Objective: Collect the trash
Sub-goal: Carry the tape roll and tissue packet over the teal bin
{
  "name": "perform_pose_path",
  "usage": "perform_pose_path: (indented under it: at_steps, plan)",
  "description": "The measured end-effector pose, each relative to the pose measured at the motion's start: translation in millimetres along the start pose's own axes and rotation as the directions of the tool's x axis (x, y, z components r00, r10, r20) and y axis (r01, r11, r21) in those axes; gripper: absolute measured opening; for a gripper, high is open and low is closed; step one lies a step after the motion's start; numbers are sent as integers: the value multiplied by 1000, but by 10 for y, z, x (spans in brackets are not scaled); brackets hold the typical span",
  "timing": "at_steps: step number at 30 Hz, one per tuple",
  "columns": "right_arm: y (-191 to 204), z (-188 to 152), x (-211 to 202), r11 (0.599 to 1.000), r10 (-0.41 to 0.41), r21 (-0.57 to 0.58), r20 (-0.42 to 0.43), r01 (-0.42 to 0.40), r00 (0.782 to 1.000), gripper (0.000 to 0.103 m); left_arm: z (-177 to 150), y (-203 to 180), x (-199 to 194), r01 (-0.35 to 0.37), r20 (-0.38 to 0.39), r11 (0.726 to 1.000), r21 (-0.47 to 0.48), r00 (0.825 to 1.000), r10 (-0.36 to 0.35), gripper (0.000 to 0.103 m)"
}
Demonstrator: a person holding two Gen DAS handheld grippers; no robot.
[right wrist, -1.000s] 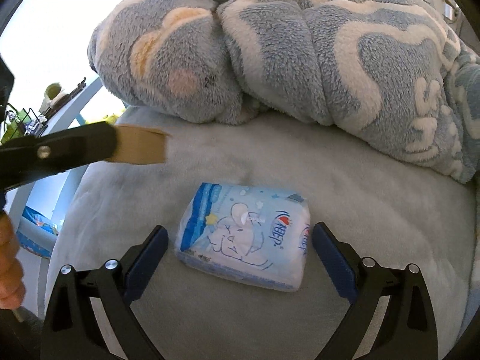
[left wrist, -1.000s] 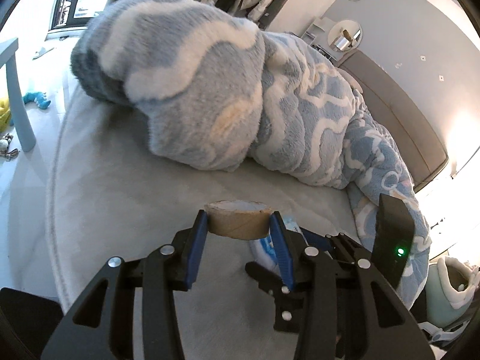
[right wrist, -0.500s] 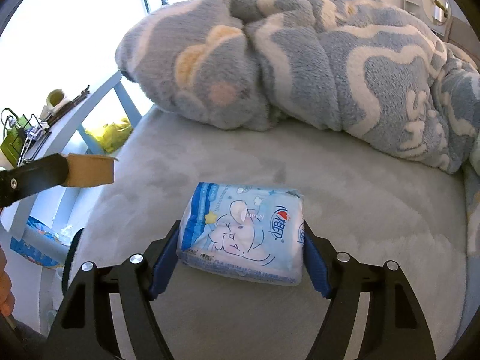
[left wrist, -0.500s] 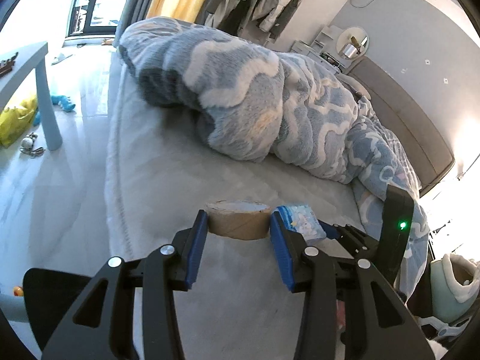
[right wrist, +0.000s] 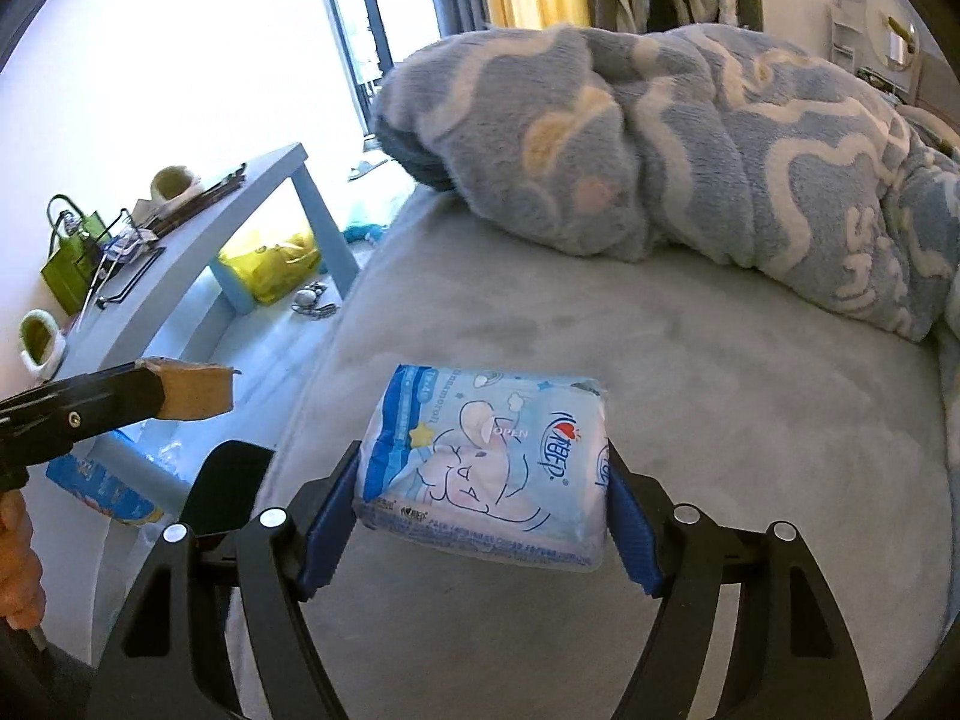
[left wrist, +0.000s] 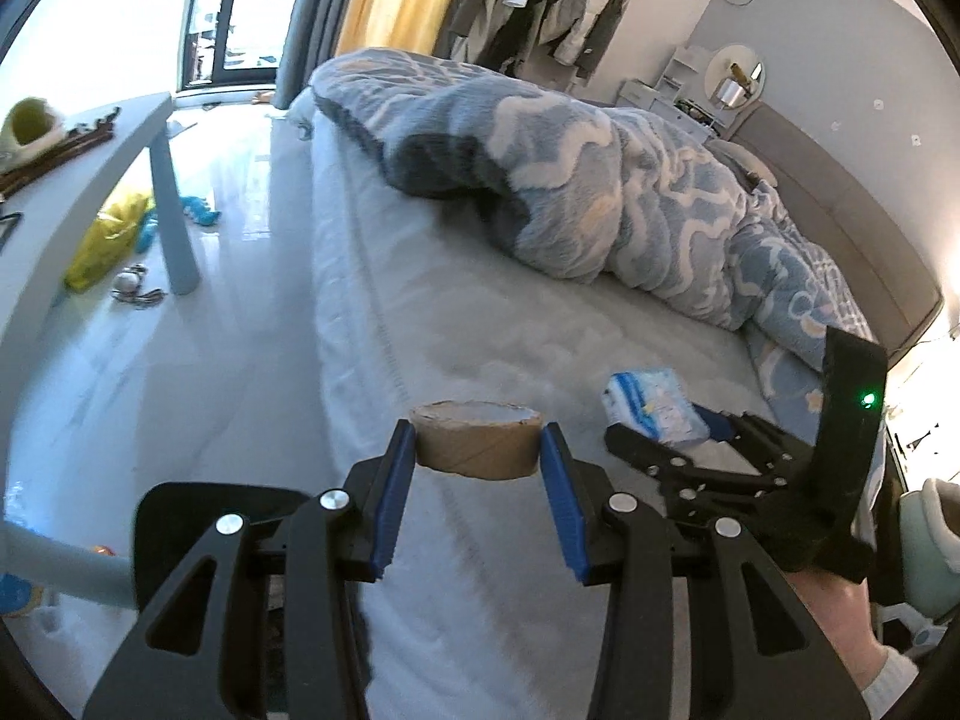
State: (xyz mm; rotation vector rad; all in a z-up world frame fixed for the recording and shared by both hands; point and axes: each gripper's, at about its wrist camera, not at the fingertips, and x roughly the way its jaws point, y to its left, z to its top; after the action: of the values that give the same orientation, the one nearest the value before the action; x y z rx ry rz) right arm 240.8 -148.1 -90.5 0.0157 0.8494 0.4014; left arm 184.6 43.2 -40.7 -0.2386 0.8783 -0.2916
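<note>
My left gripper is shut on a brown cardboard tube and holds it above the bed's left edge. The tube also shows in the right wrist view, at the tip of the left gripper. My right gripper is shut on a blue and white tissue pack, lifted a little above the grey bed sheet. In the left wrist view the pack sits in the right gripper to the right of the tube.
A fluffy blue and white blanket is bunched across the bed's far side. Left of the bed stands a light blue table with clutter, a yellow bag beneath it. A dark bin edge lies below the bedside. A headboard runs at right.
My right gripper closed on the tissue pack and lifted it off the sheet. Both grippers drew back from the blanket toward the bed's edge, the left still holding the tube.
</note>
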Motion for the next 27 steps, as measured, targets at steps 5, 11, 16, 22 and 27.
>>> perform_pose_path:
  at_steps: [5, 11, 16, 22, 27]
  plan:
    - [190, -81, -69, 1000, 22, -19, 9, -22, 1000, 75, -117, 162, -160, -32, 2, 999, -8, 999, 32, 45]
    - [389, -140, -135, 997, 55, -52, 17, -54, 998, 75, -218, 325, -281, -70, -4, 998, -4, 998, 70, 45]
    - [563, -108, -110, 994, 91, -65, 23, -89, 996, 75, -291, 481, -299, -106, -27, 994, -3, 994, 106, 45]
    - [806, -20, -70, 988, 139, -72, 39, -136, 989, 75, -420, 802, -237, -161, -93, 987, -10, 983, 159, 45]
    - [1030, 11, 15, 980, 177, -92, 29, -174, 984, 75, -545, 1057, -182, -187, -152, 982, -21, 972, 182, 45]
